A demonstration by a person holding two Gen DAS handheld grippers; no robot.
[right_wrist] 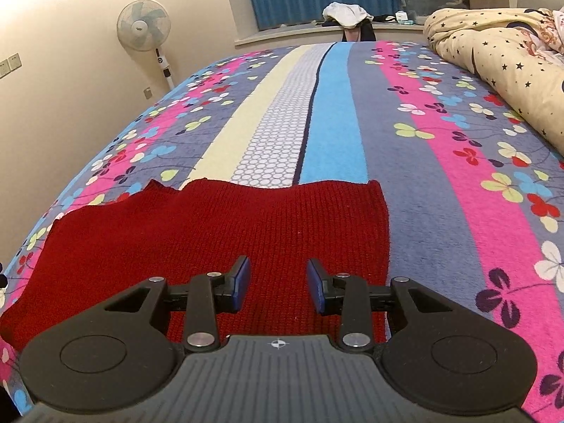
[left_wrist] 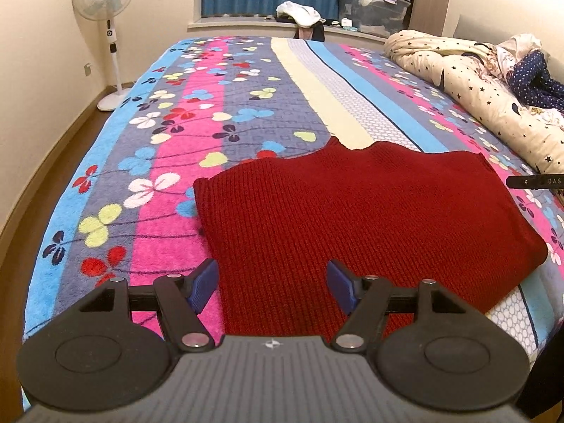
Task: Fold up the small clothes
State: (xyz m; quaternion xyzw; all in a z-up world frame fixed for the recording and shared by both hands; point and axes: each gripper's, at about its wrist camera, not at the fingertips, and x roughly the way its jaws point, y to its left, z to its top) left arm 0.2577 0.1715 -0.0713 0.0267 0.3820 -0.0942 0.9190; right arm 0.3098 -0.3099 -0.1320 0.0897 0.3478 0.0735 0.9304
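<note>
Hovering over the red sweater (left_wrist: 352,211) lying flat on the bedspread (left_wrist: 176,141). We have left gripper (left_wrist: 271,282) and right gripper (right_wrist: 278,283) both spread wide, holding nothing. Sweater looks partly folded already; we'd guess a final fold remains.

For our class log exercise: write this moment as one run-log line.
task: fold clothes | red sweater flat on bed | left gripper open, over near edge | right gripper open, above sweater | nothing held
</note>
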